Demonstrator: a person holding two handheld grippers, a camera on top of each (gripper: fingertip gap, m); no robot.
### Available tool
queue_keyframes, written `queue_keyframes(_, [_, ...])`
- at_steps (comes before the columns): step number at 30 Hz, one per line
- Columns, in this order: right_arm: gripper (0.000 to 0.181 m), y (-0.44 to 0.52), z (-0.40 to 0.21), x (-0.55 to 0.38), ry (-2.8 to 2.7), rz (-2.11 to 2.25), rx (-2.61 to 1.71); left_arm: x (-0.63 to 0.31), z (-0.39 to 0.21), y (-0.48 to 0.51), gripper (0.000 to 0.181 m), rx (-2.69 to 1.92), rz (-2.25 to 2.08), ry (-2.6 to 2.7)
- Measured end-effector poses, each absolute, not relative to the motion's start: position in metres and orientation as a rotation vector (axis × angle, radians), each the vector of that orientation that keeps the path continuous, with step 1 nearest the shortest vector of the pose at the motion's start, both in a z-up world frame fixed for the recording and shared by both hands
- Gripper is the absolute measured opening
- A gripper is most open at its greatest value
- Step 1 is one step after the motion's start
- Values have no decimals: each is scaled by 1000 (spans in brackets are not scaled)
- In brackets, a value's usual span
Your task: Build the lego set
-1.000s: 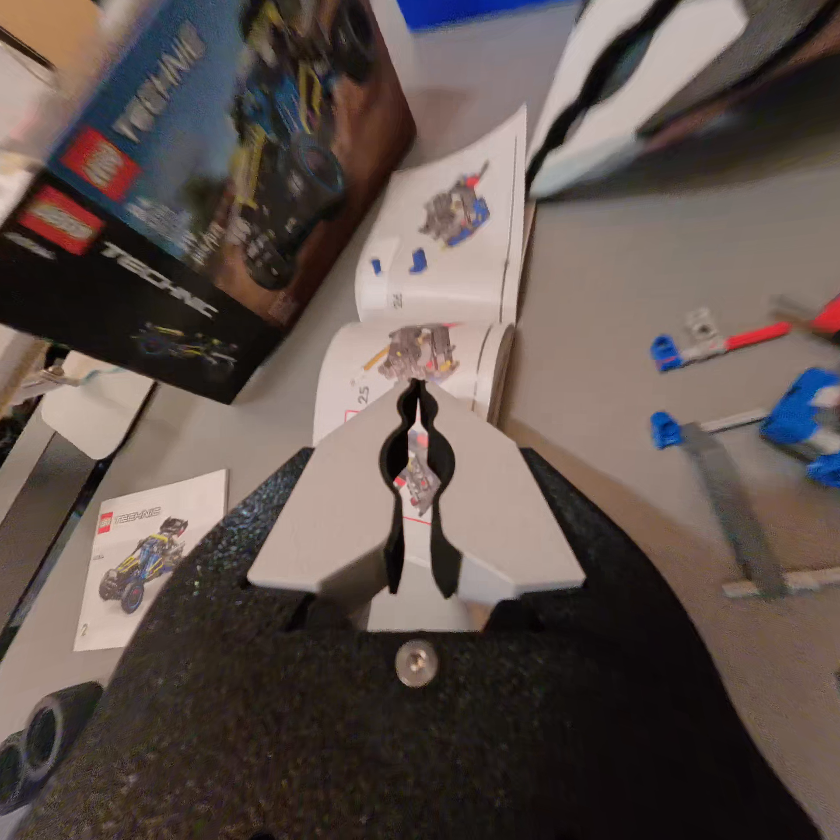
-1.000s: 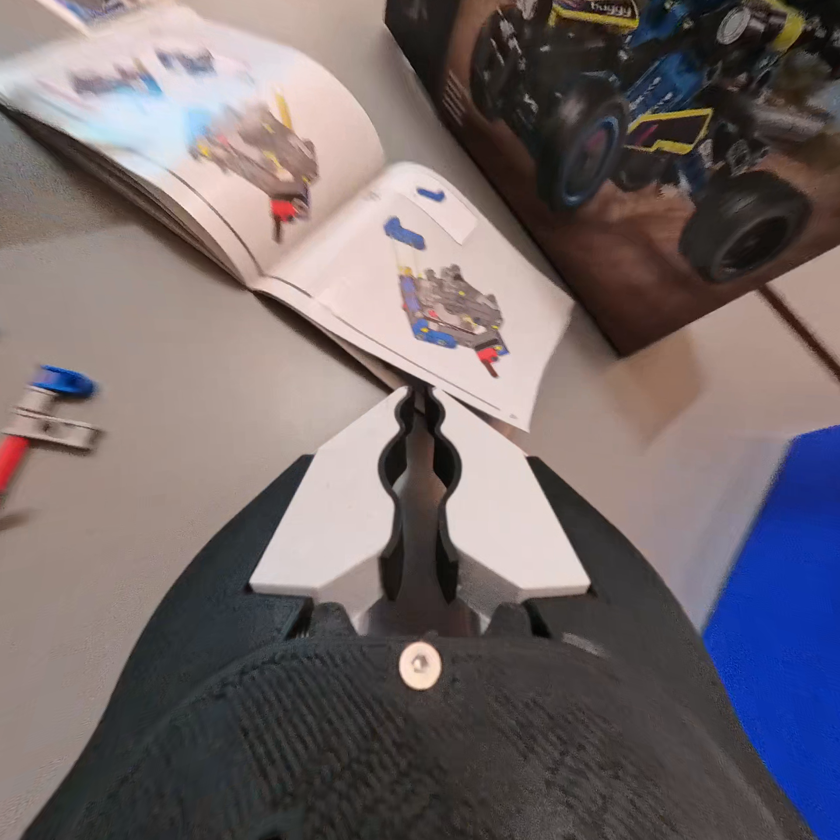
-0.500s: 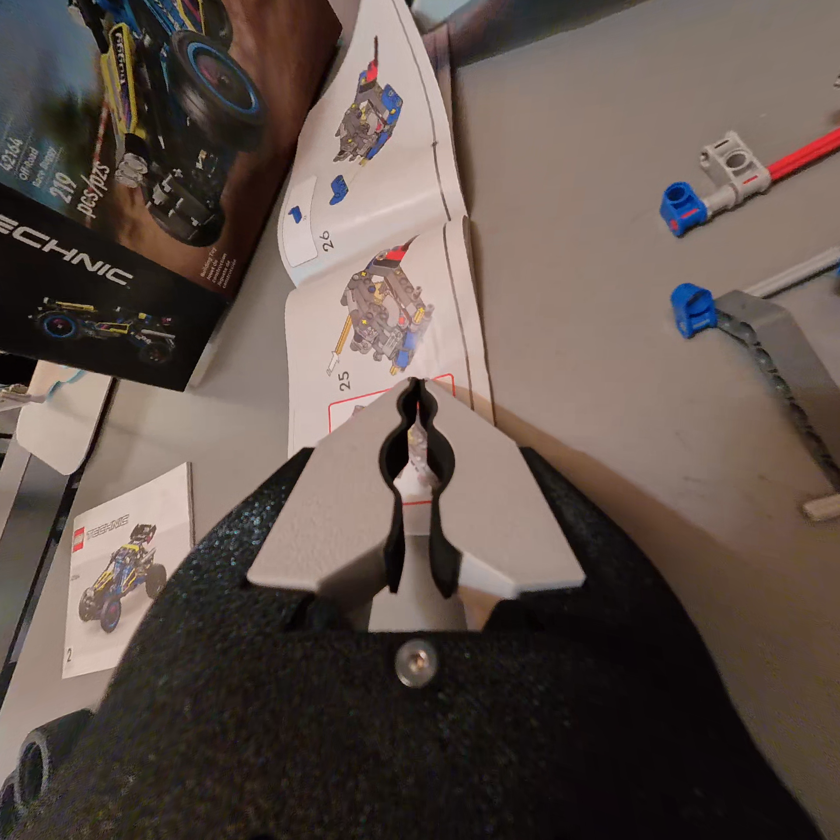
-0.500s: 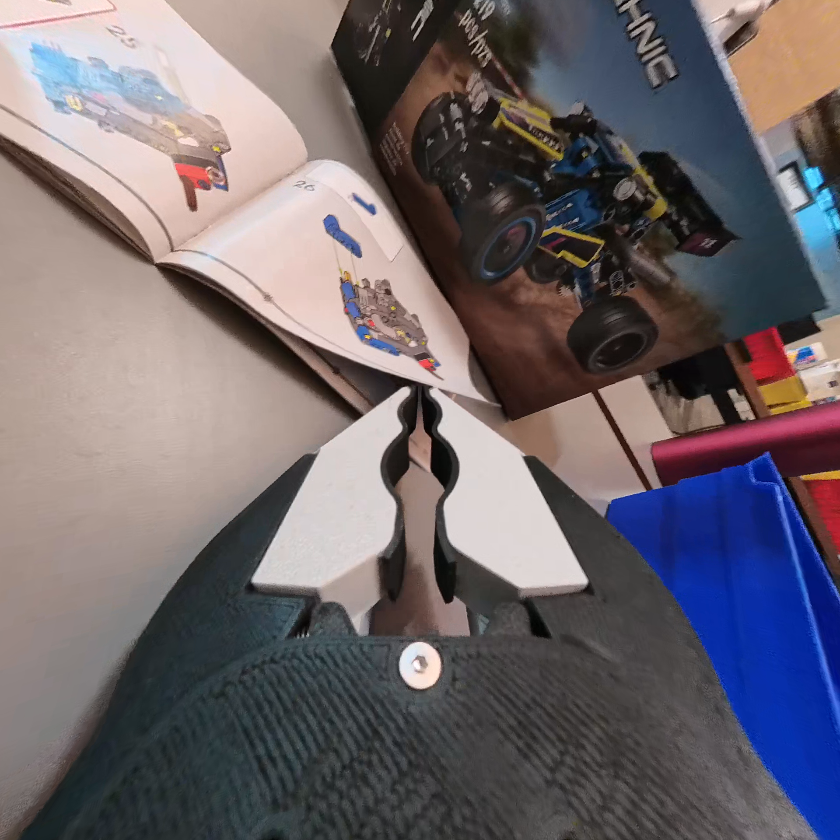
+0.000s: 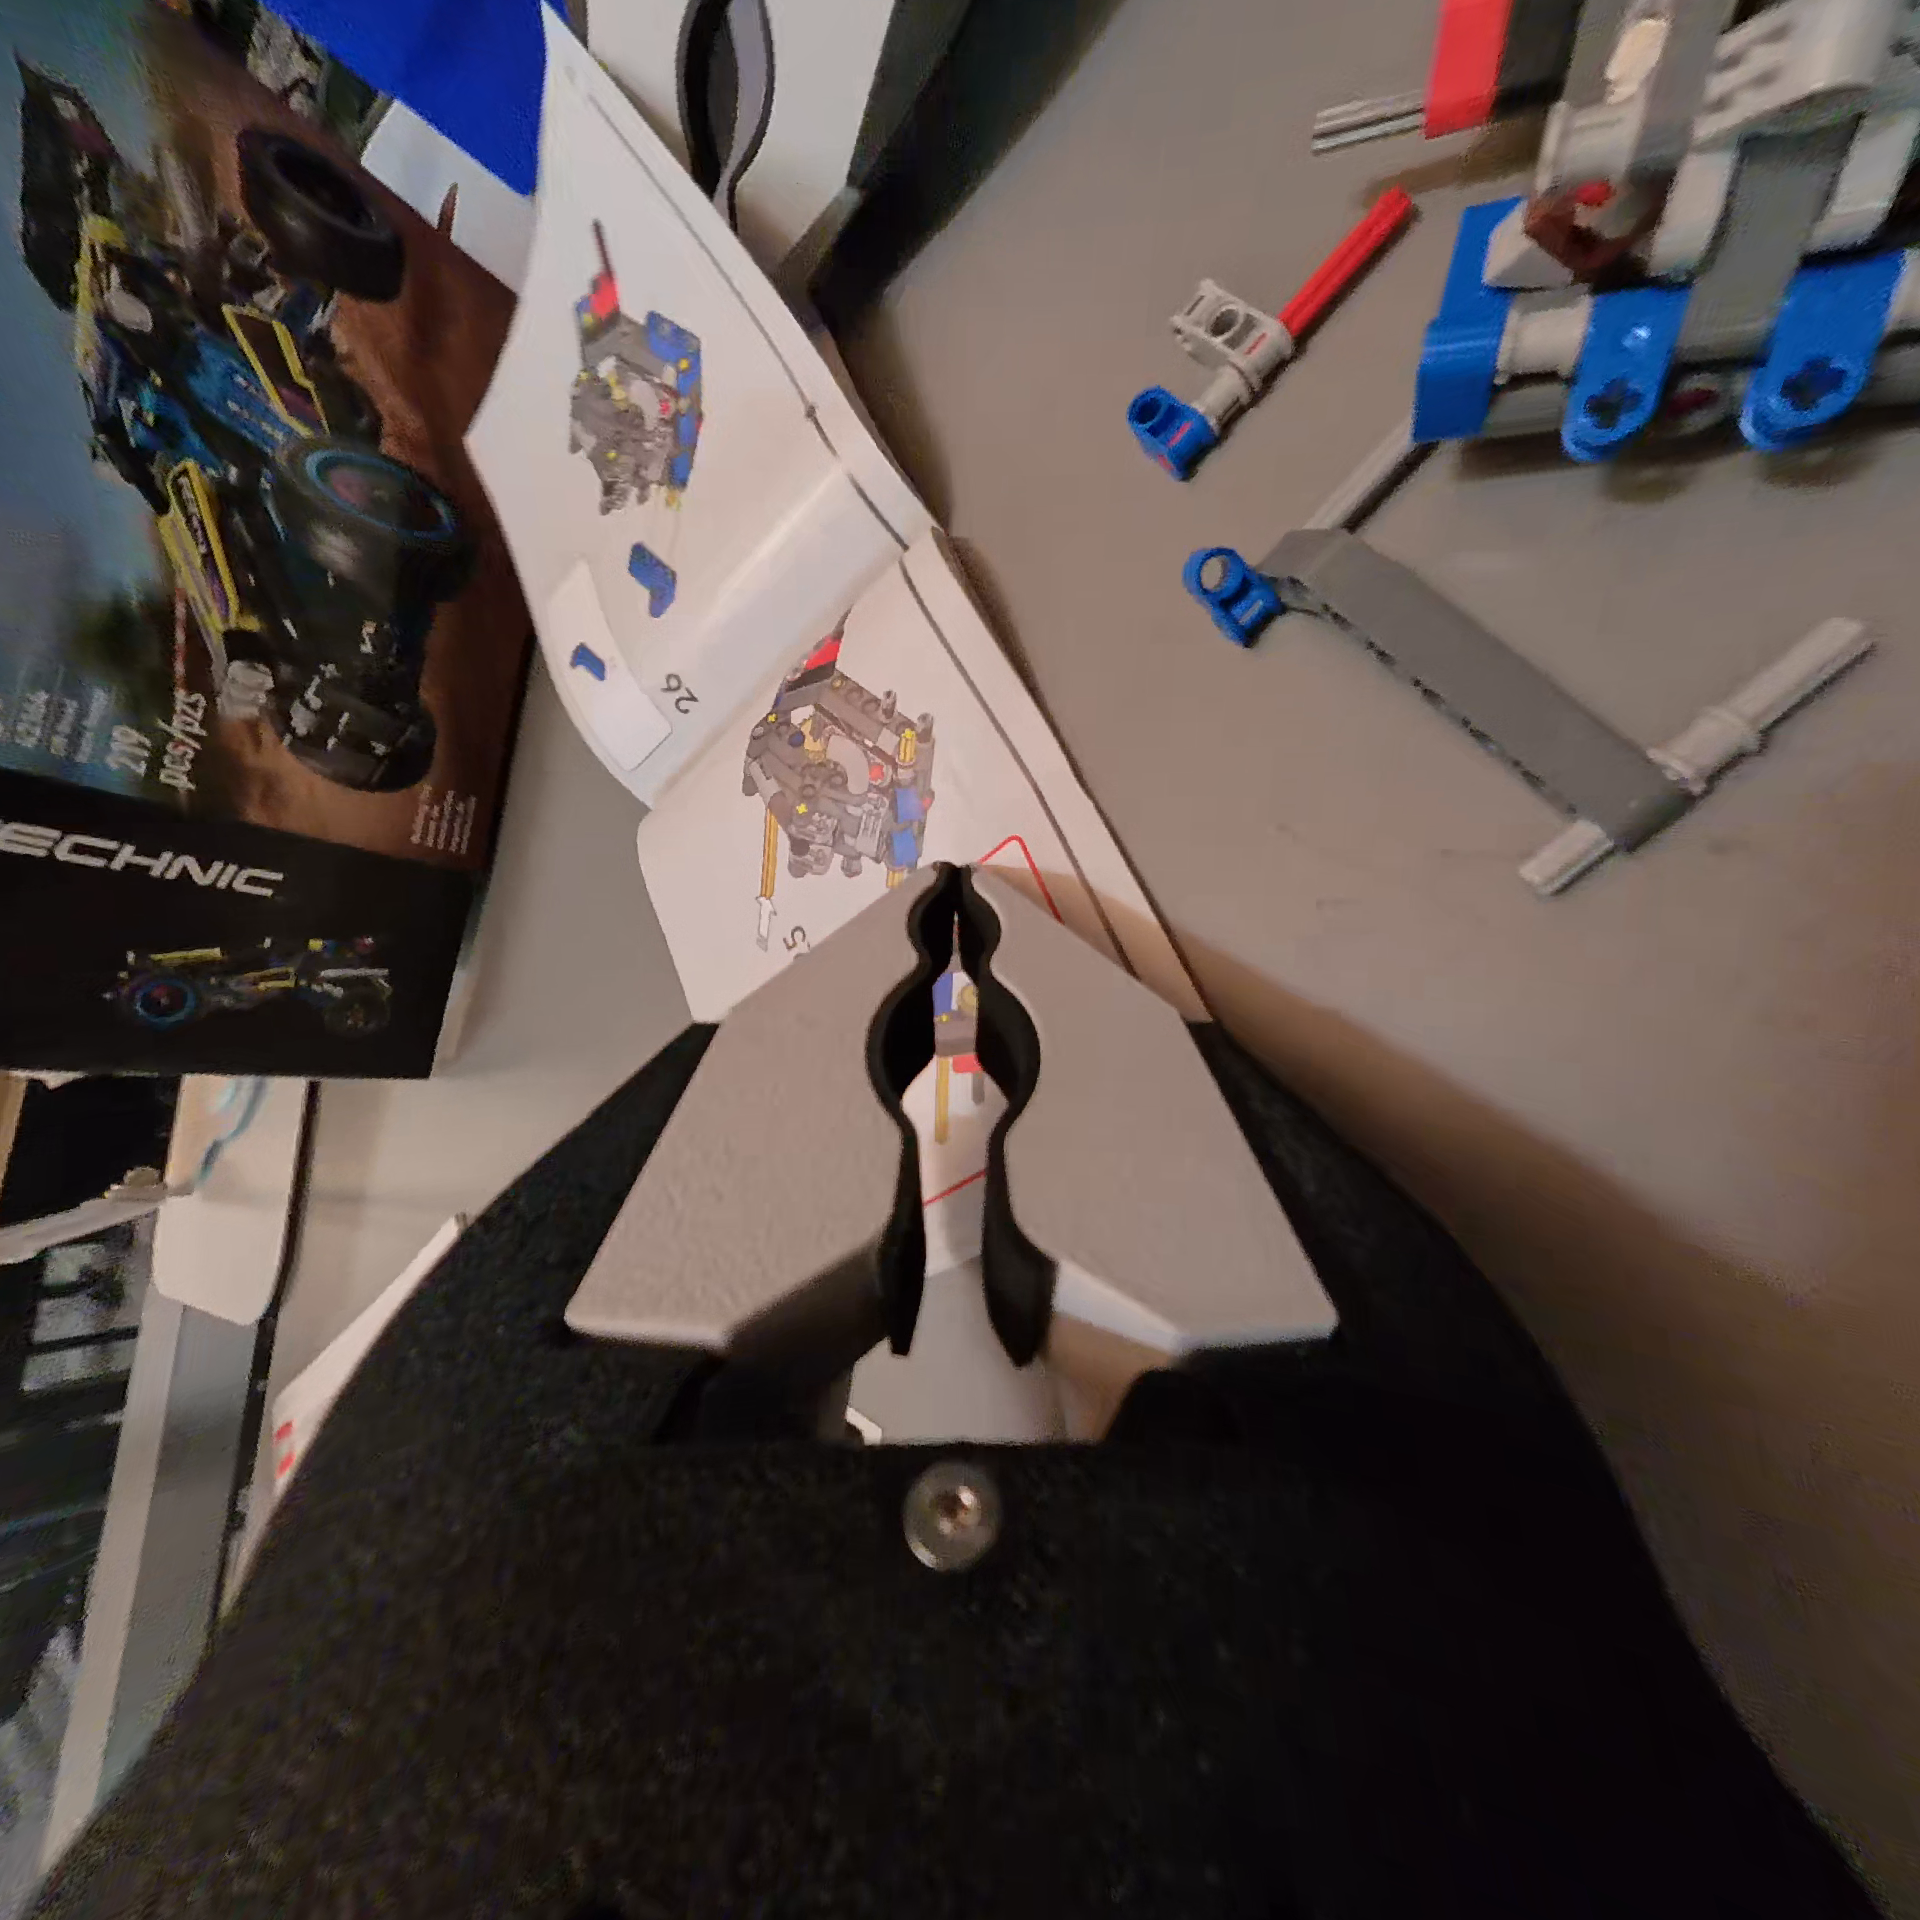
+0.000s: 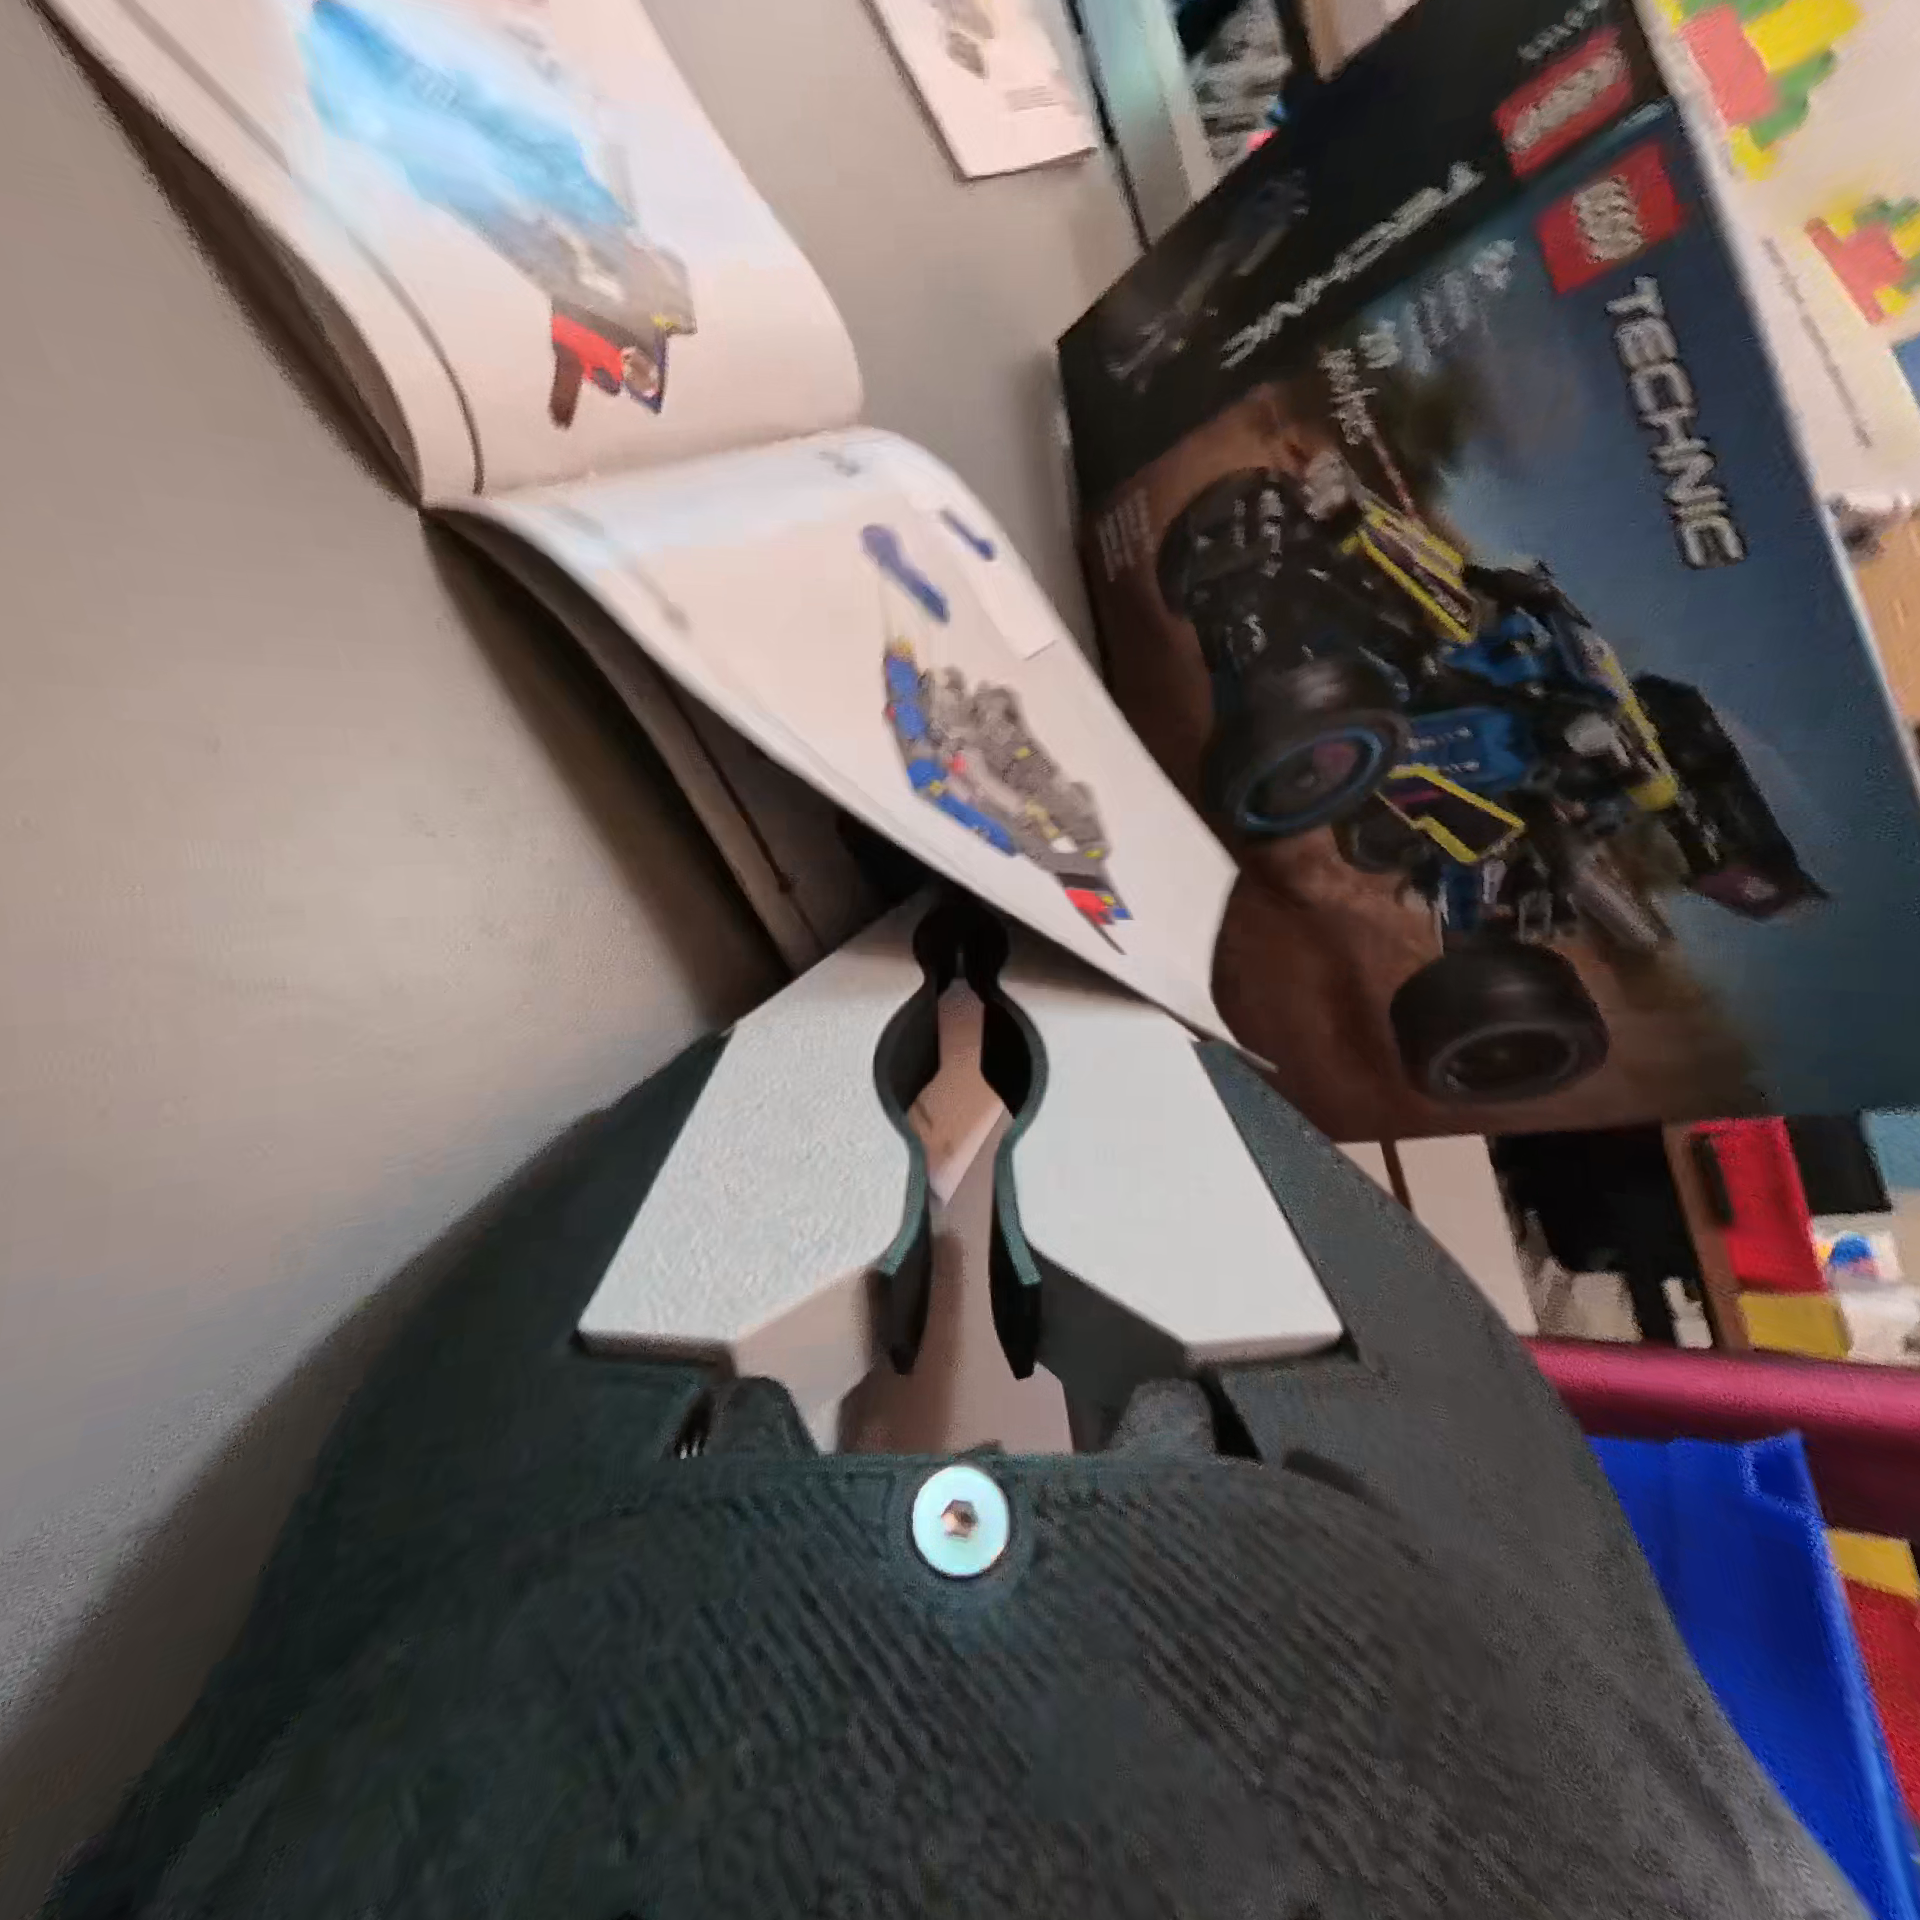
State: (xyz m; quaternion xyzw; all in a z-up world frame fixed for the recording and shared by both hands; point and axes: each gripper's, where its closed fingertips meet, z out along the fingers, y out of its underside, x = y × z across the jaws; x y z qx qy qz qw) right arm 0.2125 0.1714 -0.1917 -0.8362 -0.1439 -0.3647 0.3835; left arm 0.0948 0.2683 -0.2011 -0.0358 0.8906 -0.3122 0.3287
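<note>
Lego model (image 5: 1704, 260), partly built in grey and blue, sits on the grey surface (image 5: 1403, 1091) at its far right side in the left wrist view. Near it lie a red rod with a blue end (image 5: 1247, 353) and a long grey beam with a blue connector (image 5: 1455, 665). Left of these parts the open instruction booklet (image 5: 727, 540) lies beside the set's box (image 5: 239, 499). The left gripper (image 5: 954, 883) hovers over the booklet's near page, fingers pressed together and empty. The right gripper (image 6: 961, 935) has its tips under the booklet's (image 6: 831, 644) raised page edge, fingers pressed together; whether they pinch paper, I cannot tell. A blue bin (image 6: 1766, 1610) stands to its right.
</note>
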Motion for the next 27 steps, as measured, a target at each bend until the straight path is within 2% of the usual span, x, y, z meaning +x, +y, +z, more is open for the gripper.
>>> queue_keyframes(5, [0, 171, -199, 201, -641, -1033, -2164, 92, -201, 269, 0, 13, -741, 2278])
queue_keyframes(14, [0, 146, -198, 130, -627, -734, -2142, 87, -198, 273, 0, 35, -741, 2208])
queue_keyframes(27, [0, 145, -197, 128, -615, -670, -2139, 87, -198, 273, 0, 111, -685, 2169])
